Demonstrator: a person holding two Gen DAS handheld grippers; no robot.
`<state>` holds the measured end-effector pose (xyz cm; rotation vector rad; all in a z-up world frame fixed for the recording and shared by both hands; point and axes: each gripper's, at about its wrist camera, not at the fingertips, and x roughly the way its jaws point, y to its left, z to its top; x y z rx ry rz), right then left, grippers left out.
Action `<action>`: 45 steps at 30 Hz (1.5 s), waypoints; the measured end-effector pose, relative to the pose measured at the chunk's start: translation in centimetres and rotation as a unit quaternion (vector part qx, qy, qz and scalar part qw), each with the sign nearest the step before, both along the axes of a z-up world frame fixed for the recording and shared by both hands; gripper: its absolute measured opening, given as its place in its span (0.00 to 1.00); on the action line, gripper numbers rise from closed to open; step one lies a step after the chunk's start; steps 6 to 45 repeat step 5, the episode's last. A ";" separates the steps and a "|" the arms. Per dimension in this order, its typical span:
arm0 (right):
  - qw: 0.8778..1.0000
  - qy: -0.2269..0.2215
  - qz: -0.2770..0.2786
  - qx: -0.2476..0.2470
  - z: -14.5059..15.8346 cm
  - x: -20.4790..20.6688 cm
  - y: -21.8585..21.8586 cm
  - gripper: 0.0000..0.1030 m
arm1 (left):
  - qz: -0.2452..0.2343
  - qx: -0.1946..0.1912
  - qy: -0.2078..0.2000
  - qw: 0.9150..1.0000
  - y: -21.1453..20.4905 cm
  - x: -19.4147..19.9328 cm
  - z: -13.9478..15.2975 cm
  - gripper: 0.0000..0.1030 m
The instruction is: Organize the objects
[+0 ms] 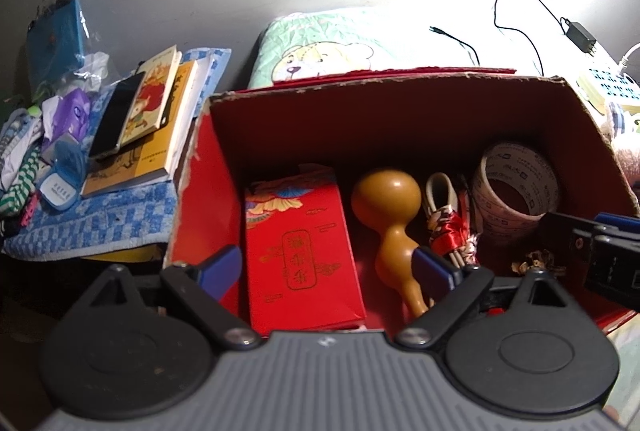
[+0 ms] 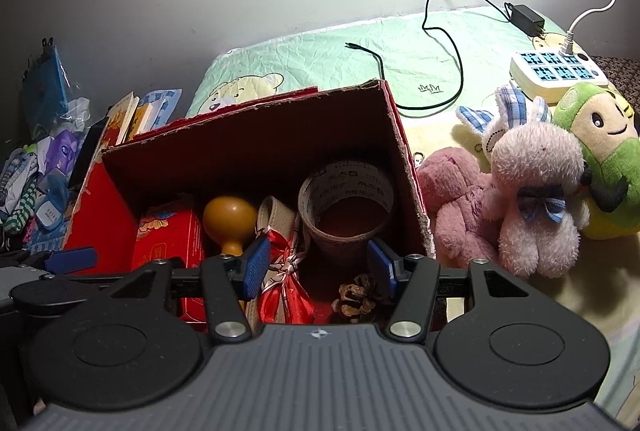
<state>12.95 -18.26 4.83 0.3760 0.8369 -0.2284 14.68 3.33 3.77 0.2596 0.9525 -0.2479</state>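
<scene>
An open red cardboard box holds a red gift packet, a tan gourd, a red ribbon bundle, a printed tape roll and a pine cone. My left gripper hangs open over the box's near edge, above the packet and the gourd. My right gripper is also open, above the ribbon bundle and the tape roll, holding nothing. Each gripper shows at the edge of the other's view.
Left of the box lie books, a phone and small clutter on a blue checked towel. Behind it is a green bear pillow with a black adapter cable and a power strip. Plush toys crowd the right.
</scene>
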 end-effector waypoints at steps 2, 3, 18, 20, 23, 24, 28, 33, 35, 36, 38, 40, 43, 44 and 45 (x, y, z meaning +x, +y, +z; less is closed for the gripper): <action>1.000 0.000 -0.001 0.000 0.0 0.0 0.0 0.55 | -0.011 -0.015 0.004 1.000 0.0 -0.1 0.1 0.84; 1.000 -0.001 -0.002 0.001 0.0 0.0 0.0 0.55 | -0.011 -0.018 0.002 1.000 0.0 -0.2 0.2 0.84; 1.000 -0.002 -0.003 0.000 0.0 0.0 0.0 0.55 | -0.007 -0.007 -0.009 1.000 -0.1 -0.3 0.4 0.84; 1.000 -0.002 -0.003 0.000 0.0 0.0 0.0 0.55 | -0.007 -0.007 -0.009 1.000 -0.1 -0.3 0.4 0.84; 1.000 -0.002 -0.003 0.000 0.0 0.0 0.0 0.55 | -0.007 -0.007 -0.009 1.000 -0.1 -0.3 0.4 0.84; 1.000 -0.002 -0.003 0.000 0.0 0.0 0.0 0.55 | -0.007 -0.007 -0.009 1.000 -0.1 -0.3 0.4 0.84; 1.000 -0.002 -0.003 0.000 0.0 0.0 0.0 0.55 | -0.007 -0.007 -0.009 1.000 -0.1 -0.3 0.4 0.84; 1.000 -0.002 -0.003 0.000 0.0 0.0 0.0 0.55 | -0.007 -0.007 -0.009 1.000 -0.1 -0.3 0.4 0.84; 1.000 -0.002 -0.003 0.000 0.0 0.0 0.0 0.55 | -0.007 -0.007 -0.009 1.000 -0.1 -0.3 0.4 0.84; 1.000 -0.002 -0.003 0.000 0.0 0.0 0.0 0.55 | -0.007 -0.007 -0.009 1.000 -0.1 -0.3 0.4 0.84; 1.000 -0.002 -0.003 0.000 0.0 0.0 0.0 0.55 | -0.007 -0.007 -0.009 1.000 -0.1 -0.3 0.4 0.84; 1.000 -0.002 -0.003 0.000 0.0 0.0 0.0 0.55 | -0.007 -0.007 -0.009 1.000 -0.1 -0.3 0.4 0.84; 1.000 -0.002 -0.003 0.000 0.0 0.0 0.0 0.55 | -0.007 -0.007 -0.009 1.000 -0.1 -0.3 0.4 0.84; 1.000 -0.002 -0.003 0.000 0.0 0.0 0.0 0.55 | -0.007 -0.007 -0.009 1.000 -0.1 -0.3 0.4 0.84; 1.000 -0.002 -0.003 0.000 0.0 0.0 0.0 0.55 | -0.007 -0.007 -0.009 1.000 -0.1 -0.3 0.4 0.84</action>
